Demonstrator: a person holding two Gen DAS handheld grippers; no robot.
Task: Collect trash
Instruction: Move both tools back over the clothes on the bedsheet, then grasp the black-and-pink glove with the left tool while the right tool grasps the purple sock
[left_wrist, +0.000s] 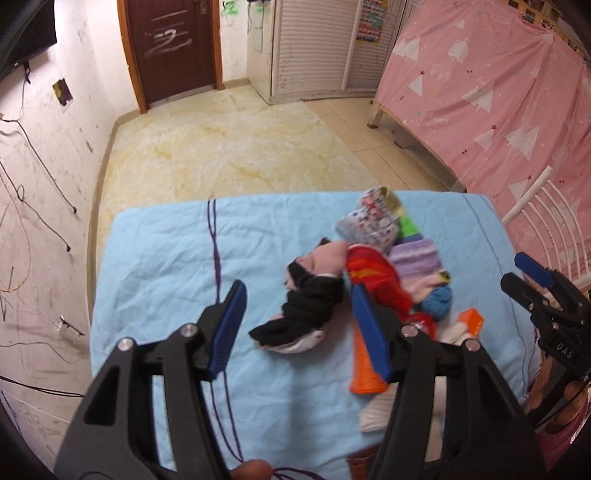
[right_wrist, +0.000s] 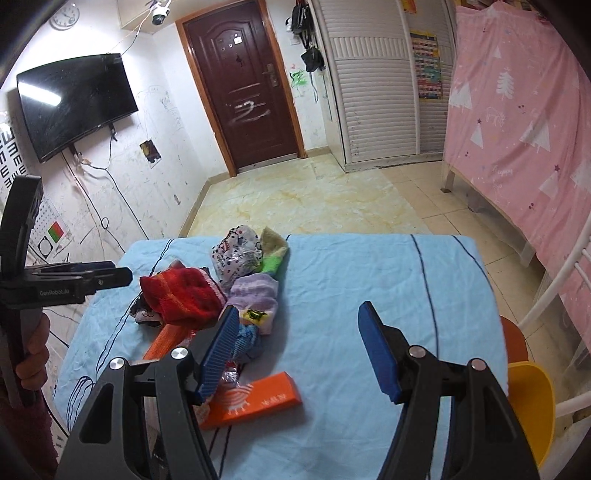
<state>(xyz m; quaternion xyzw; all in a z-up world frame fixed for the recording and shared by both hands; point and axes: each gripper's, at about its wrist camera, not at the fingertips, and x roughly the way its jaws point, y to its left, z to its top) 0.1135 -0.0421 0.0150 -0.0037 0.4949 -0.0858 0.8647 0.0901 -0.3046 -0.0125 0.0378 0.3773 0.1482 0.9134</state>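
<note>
Blue cloth (right_wrist: 369, 295): 1 sock pile (right_wrist: 229, 284), 2 orange boxes (right_wrist: 255, 400); both tongs (left_wrist: 299, 328) (right_wrist: 299, 354) agape.

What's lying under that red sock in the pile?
An orange ribbed cuff sticks out below the red sock, and a dark patterned sock peeks from its left edge. Anything further beneath is covered.

A dark brown panelled wooden door (right_wrist: 245, 85) with white scribbles stands in the far wall, beside a white louvred wardrobe (right_wrist: 373, 81). A black flat television (right_wrist: 74, 103) hangs on the scuffed white wall (left_wrist: 44, 147), with loose cables trailing below it. The floor is glossy cream marble-patterned tile (left_wrist: 229, 147). A pink tree-print sheet (right_wrist: 524, 122) drapes the wooden-framed bed at the right.
</note>
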